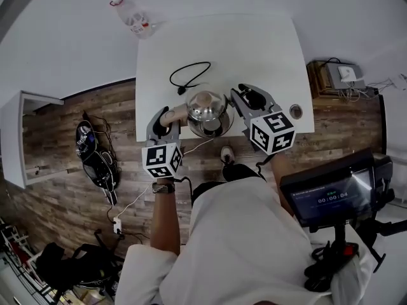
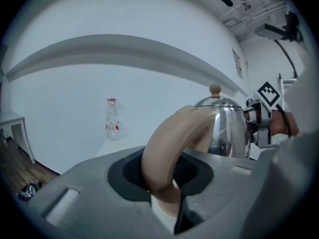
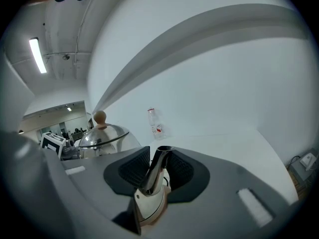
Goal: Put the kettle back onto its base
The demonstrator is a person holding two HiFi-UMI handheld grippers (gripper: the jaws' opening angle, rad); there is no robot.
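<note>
A shiny steel kettle (image 1: 206, 105) with a beige handle (image 2: 169, 148) and a knobbed lid (image 3: 102, 133) sits near the front edge of the white table (image 1: 254, 43). A dark round base (image 1: 213, 131) shows just under its near side; whether the kettle rests on it I cannot tell. My left gripper (image 1: 166, 116) is shut on the handle, which arches up between its black pads (image 2: 132, 171). My right gripper (image 1: 245, 100) holds the kettle's spout (image 3: 155, 166) between its pads from the other side. In the left gripper view the kettle body (image 2: 227, 128) stands just beyond the jaws.
A looped black cord (image 1: 189, 75) lies on the table behind the kettle. A plastic bottle (image 1: 132, 18) stands at the far left corner. A round hole (image 1: 296, 111) is near the table's right front. A white cable (image 1: 197, 146) drops off the front edge. A screen on a stand (image 1: 334, 192) is at my right.
</note>
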